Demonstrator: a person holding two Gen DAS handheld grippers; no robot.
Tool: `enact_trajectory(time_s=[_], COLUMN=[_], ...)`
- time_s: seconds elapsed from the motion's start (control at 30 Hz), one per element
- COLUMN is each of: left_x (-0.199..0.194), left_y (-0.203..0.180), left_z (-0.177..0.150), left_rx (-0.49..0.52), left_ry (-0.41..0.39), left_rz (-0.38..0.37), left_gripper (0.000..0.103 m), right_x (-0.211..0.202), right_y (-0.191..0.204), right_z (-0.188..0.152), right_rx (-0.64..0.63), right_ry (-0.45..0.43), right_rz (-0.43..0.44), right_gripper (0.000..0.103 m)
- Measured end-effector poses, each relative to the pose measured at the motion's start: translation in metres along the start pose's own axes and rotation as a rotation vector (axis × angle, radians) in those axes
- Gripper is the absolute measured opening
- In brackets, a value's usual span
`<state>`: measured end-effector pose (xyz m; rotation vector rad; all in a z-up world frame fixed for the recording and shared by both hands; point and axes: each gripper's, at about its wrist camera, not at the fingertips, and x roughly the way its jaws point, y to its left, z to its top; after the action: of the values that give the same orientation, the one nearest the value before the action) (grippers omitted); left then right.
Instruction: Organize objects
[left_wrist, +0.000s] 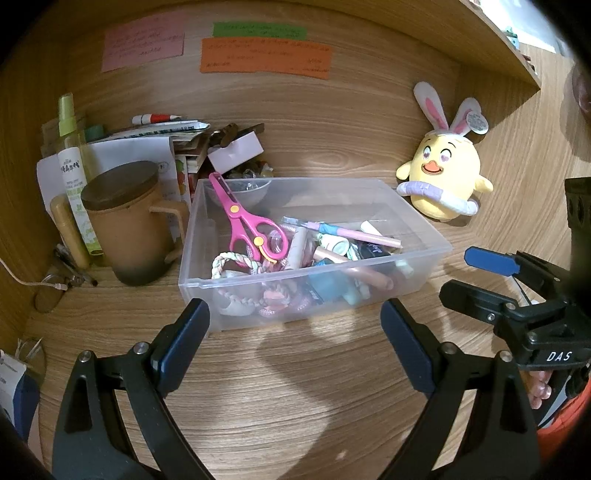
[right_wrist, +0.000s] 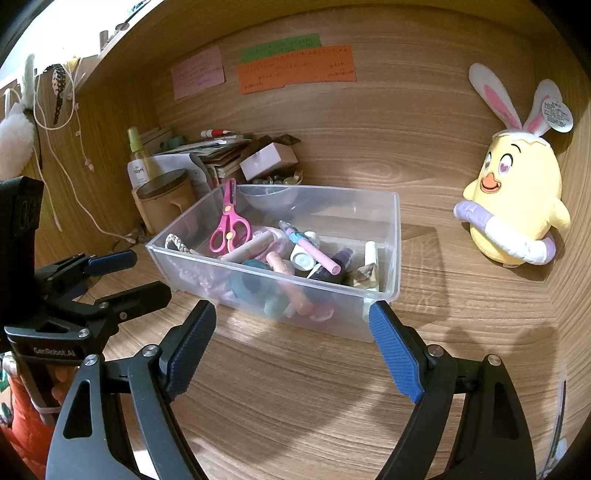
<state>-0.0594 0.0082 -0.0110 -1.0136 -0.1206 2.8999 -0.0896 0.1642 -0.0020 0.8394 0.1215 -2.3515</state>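
Observation:
A clear plastic box (left_wrist: 410, 273) sits on the wooden desk and holds pink scissors (left_wrist: 245, 225), a pink pen (left_wrist: 354, 233), a braided rope and several small cosmetics. It also shows in the right wrist view (right_wrist: 391, 291), with the scissors (right_wrist: 229, 221) leaning on its left wall. My left gripper (left_wrist: 295, 317) is open and empty just in front of the box. My right gripper (right_wrist: 291, 321) is open and empty at the box's near wall. Each gripper shows in the other's view, the right one (left_wrist: 476, 273) and the left one (right_wrist: 136, 273).
A yellow chick plush (left_wrist: 448, 170) with bunny ears leans on the back wall at the right. A lidded brown mug (left_wrist: 129, 221), a spray bottle (left_wrist: 72, 155) and a pile of papers and small boxes (left_wrist: 177, 140) stand left of the box. Coloured notes (left_wrist: 264, 57) are on the wall.

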Motion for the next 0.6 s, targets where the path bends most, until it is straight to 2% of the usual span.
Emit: enact_trajectory(time_s=[0.6], left_x=[-0.0047], left_y=[-0.006], left_z=[-0.0003], left_rx=[0.0], left_ry=[-0.007], left_rz=[-0.02], left_gripper=[0.095], right_x=[0.0033], right_y=[-0.0005], right_z=[-0.0009], right_rx=[0.008], right_ry=[0.009], right_rz=[-0.007], right_gripper=[0.083])
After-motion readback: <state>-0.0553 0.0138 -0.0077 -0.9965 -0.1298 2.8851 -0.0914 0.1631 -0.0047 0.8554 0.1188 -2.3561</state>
